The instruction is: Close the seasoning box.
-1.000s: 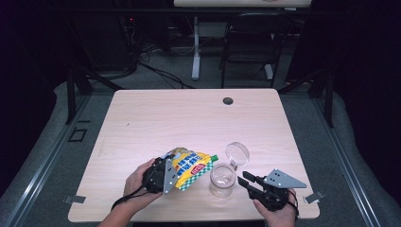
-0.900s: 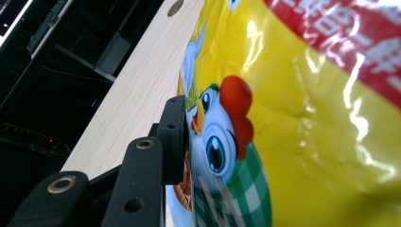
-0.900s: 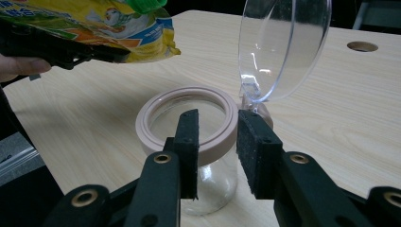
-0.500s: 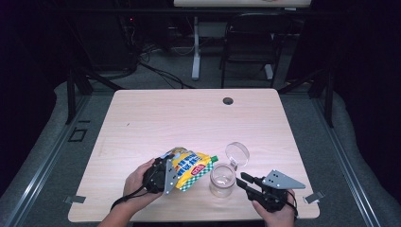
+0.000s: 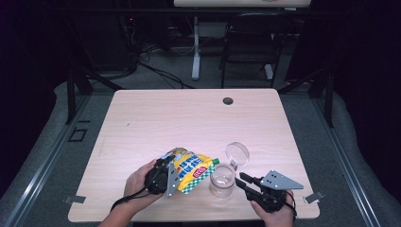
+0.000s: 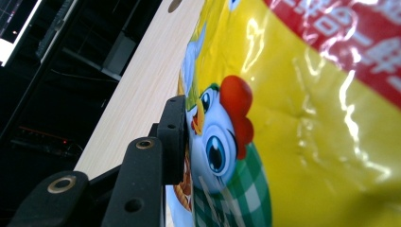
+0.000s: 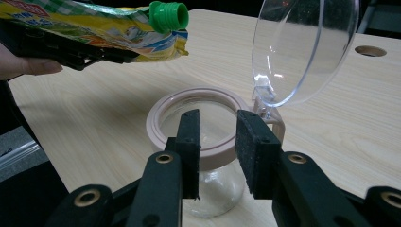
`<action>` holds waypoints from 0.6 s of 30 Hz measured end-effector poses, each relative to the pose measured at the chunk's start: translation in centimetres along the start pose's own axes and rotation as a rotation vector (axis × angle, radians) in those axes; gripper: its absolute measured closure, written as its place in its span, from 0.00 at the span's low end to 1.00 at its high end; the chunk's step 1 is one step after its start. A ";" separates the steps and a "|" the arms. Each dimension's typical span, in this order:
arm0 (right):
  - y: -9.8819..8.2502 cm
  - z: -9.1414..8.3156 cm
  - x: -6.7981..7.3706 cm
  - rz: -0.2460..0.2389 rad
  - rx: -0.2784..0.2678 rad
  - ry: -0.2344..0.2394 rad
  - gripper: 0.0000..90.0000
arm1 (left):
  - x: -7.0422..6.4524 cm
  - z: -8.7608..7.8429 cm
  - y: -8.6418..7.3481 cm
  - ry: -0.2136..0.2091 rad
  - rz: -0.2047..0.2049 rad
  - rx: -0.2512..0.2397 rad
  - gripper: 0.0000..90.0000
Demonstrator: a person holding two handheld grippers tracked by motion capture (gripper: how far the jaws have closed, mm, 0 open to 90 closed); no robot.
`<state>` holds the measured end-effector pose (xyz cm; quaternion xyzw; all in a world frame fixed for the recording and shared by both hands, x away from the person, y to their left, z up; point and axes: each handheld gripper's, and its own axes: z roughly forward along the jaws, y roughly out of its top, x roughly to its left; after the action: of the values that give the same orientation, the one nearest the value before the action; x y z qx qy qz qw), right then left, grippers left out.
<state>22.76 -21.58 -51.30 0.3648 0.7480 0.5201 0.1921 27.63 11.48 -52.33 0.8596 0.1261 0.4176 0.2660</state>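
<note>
High view: a light wood surface [image 5: 156,118] w/ a person's two hands at its near edge, each holding a gripper. Left gripper [image 5: 165,174] clamps a yellow spouted pouch [image 5: 193,171] w/ a green‑white check pattern & red label, held tilted above the surface so its green cap [image 5: 215,161] points toward a glass jar [image 5: 222,180]. Jar stands upright on the surface between the two grippers, near the front edge; its clear hinged lid [image 5: 237,153] is swung open & stands behind it. Right gripper [image 5: 242,180] sits just beside the jar on its right, fingers pointing at it. Left gripper view: one black finger [image 6: 174,137] presses flat against the pouch, next to a cartoon chicken print; the pouch is gripped. Right gripper view: both fingers [image 7: 189,142] stand apart in front of the jar's pinkish rim [image 7: 156,123], just been closing a little, nothing between them, not touching the glass as far as can be told. Green cap is on, above & left of the jar mouth. A small round hole [image 5: 228,100] lies near the far edge of the surface.
</note>
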 end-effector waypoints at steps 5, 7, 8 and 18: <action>0.0 0.0 0.1 -0.012 0.011 0.000 0.79 | -0.1 0.0 0.0 0.004 0.016 0.004 0.70; 0.0 0.1 0.2 -0.009 0.006 0.001 0.79 | -0.2 0.1 0.1 0.005 0.021 0.004 0.70; 0.0 0.1 0.2 -0.012 0.010 0.003 0.79 | -0.2 0.1 0.1 0.004 0.026 0.006 0.70; 0.1 0.4 0.6 -0.023 0.014 0.008 0.79 | -0.8 0.2 0.2 0.010 0.045 0.007 0.70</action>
<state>22.65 -20.87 -51.32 0.3553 0.7567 0.5139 0.1925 27.31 10.85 -52.82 0.8610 0.1097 0.4273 0.2529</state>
